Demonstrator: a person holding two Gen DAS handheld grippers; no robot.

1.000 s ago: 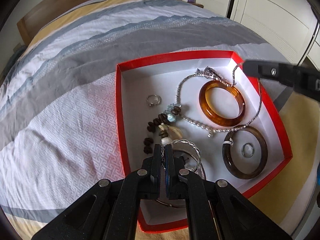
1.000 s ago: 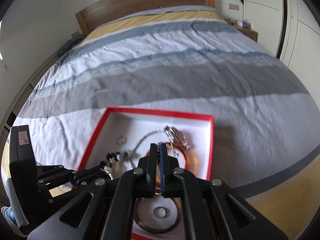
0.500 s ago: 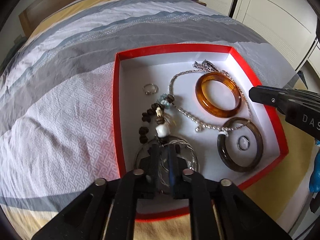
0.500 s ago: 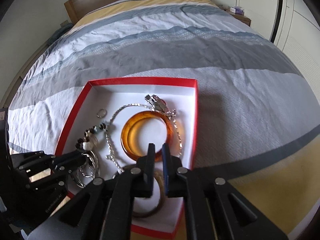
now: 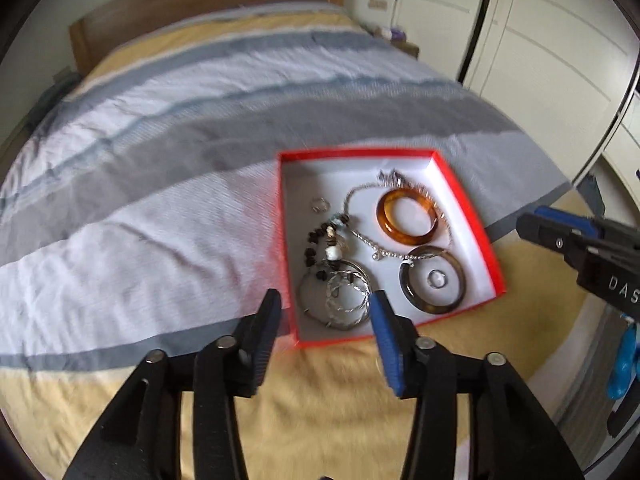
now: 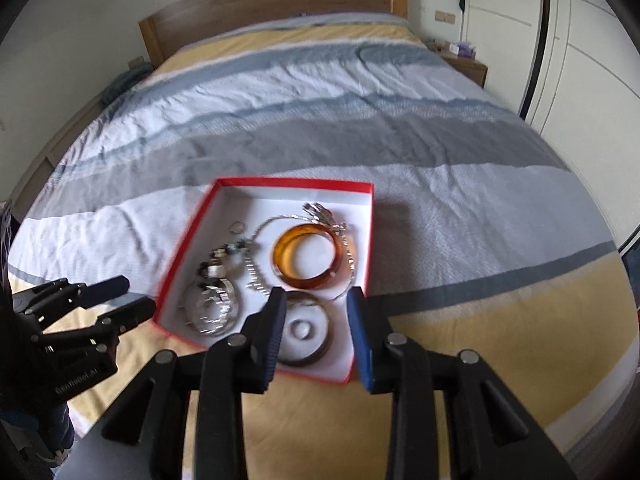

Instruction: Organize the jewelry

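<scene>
- Both hand-held grippers sit nearest the lenses: the left gripper (image 5: 326,300) and the right gripper (image 6: 316,300) each have their jaws parted with nothing between them, and both have just been opening.
- Neither gripper touches any jewelry; each hangs above the near edge of the red box (image 5: 468,200), apparently free to pick a next piece.
- Closest inside the box, at its near left corner, lie the silver bangles (image 5: 340,296), stacked and overlapping one another.
- Beside them, at the near right corner, the dark bangle (image 5: 434,309) lies flat with a small ring (image 5: 436,279) inside its hoop (a tidy nesting that saves floor space).
- Just beyond, a beaded bracelet (image 5: 320,240) of brown and white beads trails from the silver bangles toward the box's middle.
- Farther back, the amber bangle (image 5: 408,236) lies flat, and a silver chain necklace (image 5: 362,236) loops around it.
- Another small ring (image 5: 319,203) rests alone by the far left wall.
- Under the box spreads the striped bedspread (image 5: 160,184), which keeps it level, with the wooden headboard (image 6: 272,0) farthest off.
</scene>
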